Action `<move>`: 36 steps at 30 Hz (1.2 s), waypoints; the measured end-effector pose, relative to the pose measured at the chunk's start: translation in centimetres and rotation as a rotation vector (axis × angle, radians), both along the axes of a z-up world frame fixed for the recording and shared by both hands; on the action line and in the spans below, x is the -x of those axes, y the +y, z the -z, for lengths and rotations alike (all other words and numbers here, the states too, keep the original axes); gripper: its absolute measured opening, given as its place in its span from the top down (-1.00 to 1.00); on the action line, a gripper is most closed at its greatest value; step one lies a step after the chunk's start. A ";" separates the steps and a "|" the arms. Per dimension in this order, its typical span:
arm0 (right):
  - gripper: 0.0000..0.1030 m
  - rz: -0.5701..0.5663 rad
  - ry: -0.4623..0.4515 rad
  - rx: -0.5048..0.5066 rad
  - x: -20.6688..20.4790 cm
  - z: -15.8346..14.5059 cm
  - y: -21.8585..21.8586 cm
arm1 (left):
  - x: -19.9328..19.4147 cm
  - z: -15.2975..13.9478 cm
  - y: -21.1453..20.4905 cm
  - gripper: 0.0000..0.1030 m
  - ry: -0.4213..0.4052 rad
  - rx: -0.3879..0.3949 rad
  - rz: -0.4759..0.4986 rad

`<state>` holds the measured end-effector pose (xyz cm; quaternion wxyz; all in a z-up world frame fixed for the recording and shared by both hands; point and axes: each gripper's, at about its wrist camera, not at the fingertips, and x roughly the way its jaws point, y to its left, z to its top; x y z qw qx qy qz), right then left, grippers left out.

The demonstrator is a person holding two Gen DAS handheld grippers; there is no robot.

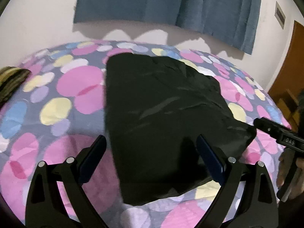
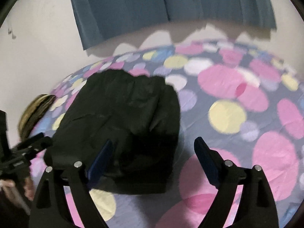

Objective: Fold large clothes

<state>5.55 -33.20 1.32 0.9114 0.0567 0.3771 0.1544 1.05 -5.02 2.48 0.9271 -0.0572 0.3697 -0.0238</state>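
At the left edge of the bed lies a striped yellow-and-dark fabric bundle (image 1: 11, 83), apart from everything else. The bed itself is covered by a grey bedsheet printed with large pink, yellow, blue and white circles (image 1: 62, 87), reaching back to a white wall (image 1: 38, 15) where a blue-grey curtain (image 1: 171, 1) hangs above the far edge.

The left gripper (image 1: 151, 142) hovers over the near edge of the bed with its black, blue-padded fingers (image 1: 93, 155) spread wide and nothing between the pads; its left finger stands over bare sheet, its right finger over the cloth.

In the middle of the bed lies the folded black garment of thin, slightly shiny fabric (image 1: 161, 102), flat on the sheet as a rough rectangle running from the near edge toward the far edge, with shallow creases across its top layer.

The right gripper (image 2: 153, 146) is likewise wide open and empty, its left finger above the garment's near right part, its right finger above bare sheet. In the left wrist view it shows at the right side, just beside the garment's right corner, with a hand (image 1: 290, 171) on its handle.

A brown wooden door (image 1: 290, 62) stands beyond the right edge.
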 end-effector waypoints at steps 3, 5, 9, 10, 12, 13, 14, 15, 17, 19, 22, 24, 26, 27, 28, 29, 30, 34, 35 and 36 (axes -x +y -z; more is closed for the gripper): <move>-0.69 0.018 -0.030 0.075 0.4 0.1 0.7 | 0.9 -0.3 0.3 -0.92 -0.026 -0.019 -0.032; -0.69 0.030 -0.054 0.156 0.6 0.2 1.5 | 1.3 -0.5 0.6 -0.95 -0.036 -0.014 -0.053; -0.69 0.041 -0.104 0.224 1.3 -0.4 2.5 | 2.1 -0.7 1.1 -0.95 -0.052 -0.039 -0.092; -0.69 0.037 -0.104 0.217 1.4 -0.5 2.6 | 2.2 -0.8 1.2 -0.95 -0.057 -0.050 -0.103; -0.69 0.036 -0.102 0.199 1.5 -0.6 2.7 | 2.2 -1.0 1.4 -0.95 -0.070 -0.064 -0.123; -0.69 0.037 -0.103 0.192 1.6 -0.7 2.8 | 2.3 -1.0 1.5 -0.95 -0.079 -0.069 -0.139; -0.69 0.036 -0.103 0.189 1.7 -0.8 2.9 | 2.4 -1.1 1.6 -0.95 -0.084 -0.068 -0.149; -0.69 0.036 -0.103 0.187 1.8 -0.7 3.0 | 2.4 -1.1 1.7 -0.95 -0.087 -0.066 -0.153; -0.70 0.041 -0.101 0.184 1.8 -0.6 3.1 | 2.5 -1.1 1.7 -0.95 -0.086 -0.060 -0.160; -0.70 0.034 -0.086 0.167 1.7 -0.3 3.2 | 2.5 -1.0 1.7 -0.95 -0.085 -0.064 -0.168; -0.70 0.034 -0.061 0.140 1.6 0.0 3.2 | 2.6 -0.9 1.4 -0.95 -0.092 -0.102 -0.186; -0.70 0.035 -0.058 0.134 1.7 0.0 3.3 | 2.5 -0.9 1.3 -0.95 -0.088 -0.118 -0.186; -0.70 0.035 -0.061 0.136 1.8 -0.1 3.4 | 2.7 -1.0 1.2 -0.95 -0.085 -0.124 -0.187; -0.70 0.036 -0.063 0.135 1.9 -0.1 3.5 | 2.7 -1.0 1.2 -0.95 -0.083 -0.124 -0.190; -0.70 0.032 -0.063 0.134 1.9 -0.2 3.5 | 2.8 -1.1 1.2 -0.95 -0.081 -0.123 -0.189; -0.70 0.030 -0.063 0.135 1.9 -0.2 3.5 | 2.8 -1.1 1.2 -0.95 -0.079 -0.121 -0.187; -0.70 0.030 -0.065 0.134 1.9 -0.3 3.5 | 2.8 -1.2 1.1 -0.95 -0.077 -0.118 -0.185; -0.70 0.030 -0.057 0.133 2.0 -0.2 3.7 | 2.9 -1.4 1.2 -0.95 -0.062 -0.107 -0.190; -0.70 0.028 -0.055 0.130 1.9 -0.2 3.6 | 2.9 -1.5 1.2 -0.95 -0.058 -0.113 -0.194; -0.70 0.027 -0.052 0.126 2.0 -0.2 3.6 | 2.9 -1.6 1.1 -0.95 -0.057 -0.116 -0.197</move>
